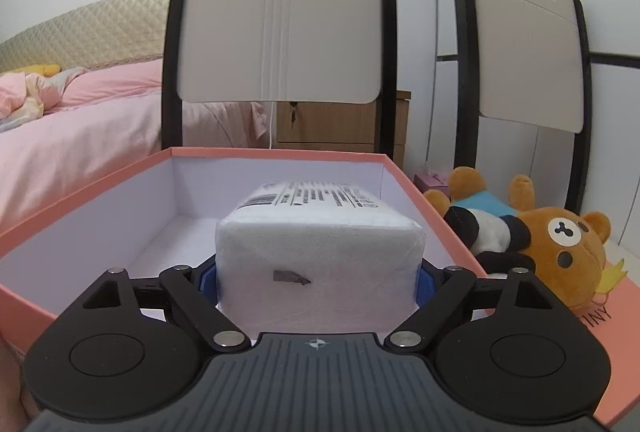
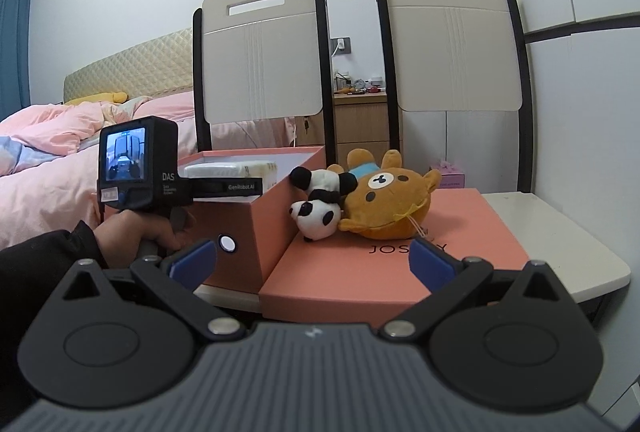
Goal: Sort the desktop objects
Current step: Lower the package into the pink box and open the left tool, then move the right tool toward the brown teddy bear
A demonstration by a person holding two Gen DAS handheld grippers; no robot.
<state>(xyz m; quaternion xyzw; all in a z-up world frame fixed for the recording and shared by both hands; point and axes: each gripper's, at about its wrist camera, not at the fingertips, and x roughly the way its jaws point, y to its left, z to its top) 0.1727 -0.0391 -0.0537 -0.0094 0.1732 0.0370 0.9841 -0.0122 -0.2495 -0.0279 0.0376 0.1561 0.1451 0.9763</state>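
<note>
My left gripper (image 1: 318, 282) is shut on a white wrapped tissue pack (image 1: 316, 236) and holds it over the open pink box (image 1: 80, 200). In the right wrist view the pack (image 2: 232, 170) sits at the rim of the pink box (image 2: 256, 224), with the left gripper body (image 2: 140, 168) behind it. A brown plush bear (image 2: 384, 200) and a panda plush (image 2: 320, 204) lie on the pink lid (image 2: 360, 272) to the right of the box. My right gripper (image 2: 312, 260) is open and empty, in front of the lid.
Two beige chairs (image 2: 260, 52) (image 2: 452, 40) stand behind the white table (image 2: 560, 240). A bed with pink bedding (image 2: 60, 160) is at left. A small pink box (image 2: 448, 178) sits behind the bear. A wooden cabinet (image 2: 356, 120) stands at the back.
</note>
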